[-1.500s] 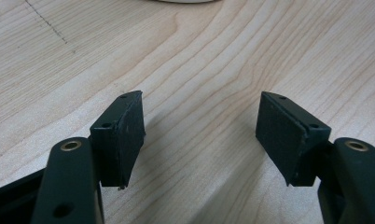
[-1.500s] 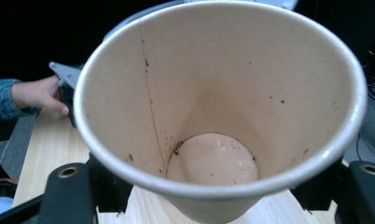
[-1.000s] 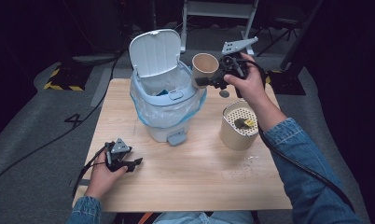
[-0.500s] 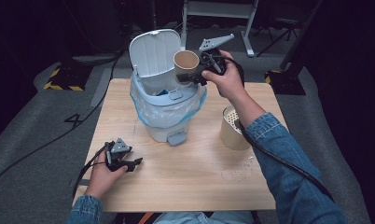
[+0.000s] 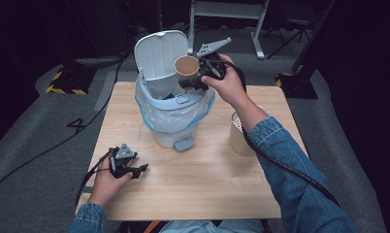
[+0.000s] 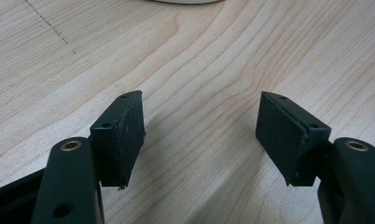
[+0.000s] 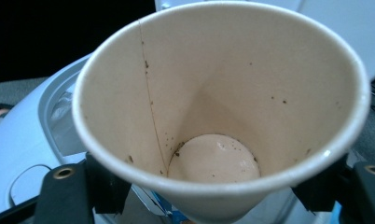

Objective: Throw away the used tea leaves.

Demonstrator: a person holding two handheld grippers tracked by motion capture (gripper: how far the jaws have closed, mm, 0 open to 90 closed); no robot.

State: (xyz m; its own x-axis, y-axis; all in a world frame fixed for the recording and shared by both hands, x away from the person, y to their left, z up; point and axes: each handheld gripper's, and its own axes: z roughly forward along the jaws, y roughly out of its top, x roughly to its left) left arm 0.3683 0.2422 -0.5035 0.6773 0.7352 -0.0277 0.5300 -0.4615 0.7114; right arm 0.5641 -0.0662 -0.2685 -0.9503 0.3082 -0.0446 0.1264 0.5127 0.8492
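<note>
A used paper cup (image 5: 186, 65), tan inside with dark specks, hangs tilted over the open white bin (image 5: 173, 116), in front of its raised lid (image 5: 159, 53). My right gripper (image 5: 189, 80) has the cup between its jaws, one pad against each side of the wall (image 7: 213, 93). These jaws have just been opening slightly, and the cup still sits between them. The bin's grey-white rim (image 7: 27, 135) lies below the cup. My left gripper (image 5: 137, 170) rests on the table near the front left, open, with bare wood between its jaws (image 6: 199, 126).
The bin is lined with a blue-edged clear bag and stands at the back middle of the wooden table (image 5: 207, 179). A tan cylindrical container (image 5: 239, 136) stands to the bin's right, partly behind my right forearm. Dark floor and cables surround the table.
My right hand has carried the cup leftward, from right of the bin to over its opening. The left hand has stayed where it was.
</note>
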